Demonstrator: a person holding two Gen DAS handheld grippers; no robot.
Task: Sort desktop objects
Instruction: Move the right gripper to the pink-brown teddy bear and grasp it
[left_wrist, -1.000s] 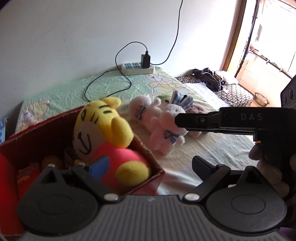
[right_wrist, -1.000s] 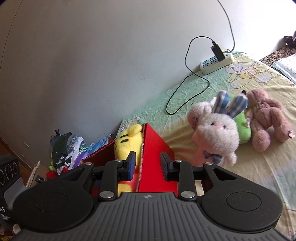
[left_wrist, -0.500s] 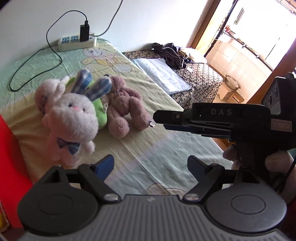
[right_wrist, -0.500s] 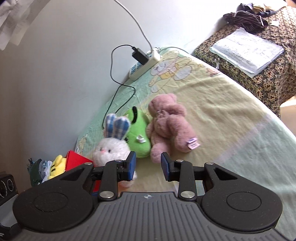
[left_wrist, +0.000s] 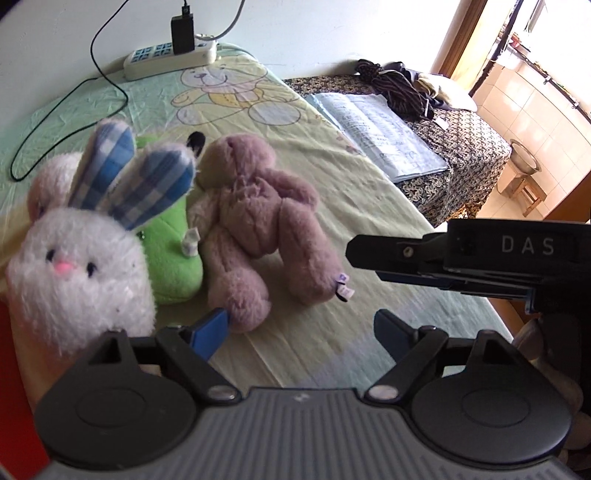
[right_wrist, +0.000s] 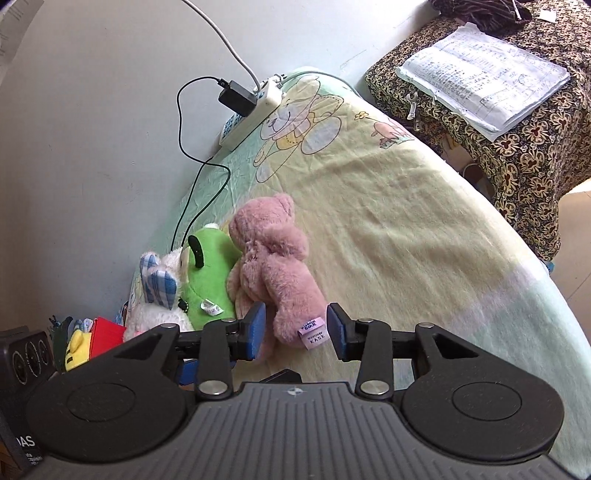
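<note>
Both cameras have swung off the red box and closed on the plush pile. A second ago the right wrist view was filled by the box corner and the yellow tiger; now the pink bear (right_wrist: 271, 269) fills its lower centre. The right tool (right_wrist: 291, 328) was nearly pinched shut half a second back and has since spread to a moderate gap. One of the bear's legs, the one with the sewn label, lies between the blue pads (right_wrist: 255, 330). No pad visibly presses the fur; contact cannot be confirmed. It holds nothing yet.

Left tool (left_wrist: 301, 326) stays wide open and empty, low in its frame. Its left pad sits just in front of the bear's foot, whether touching I cannot tell. The right tool shows in that view as a black bar at right centre.

Positions on the bed: white rabbit (left_wrist: 79, 266) at left, green plush (left_wrist: 173, 254) wedged between rabbit and bear, all three pressed together. Red box (right_wrist: 107, 330) is at the lower left edge of the right wrist view, yellow tiger (right_wrist: 77, 349) inside it. Power strip (left_wrist: 170, 59) and cable sit at the top of the frame, well apart from the toys.

Judgement: the tiger is sorted and the bear looks to be next. Closing on one leg only may drag the green plush along.
</note>
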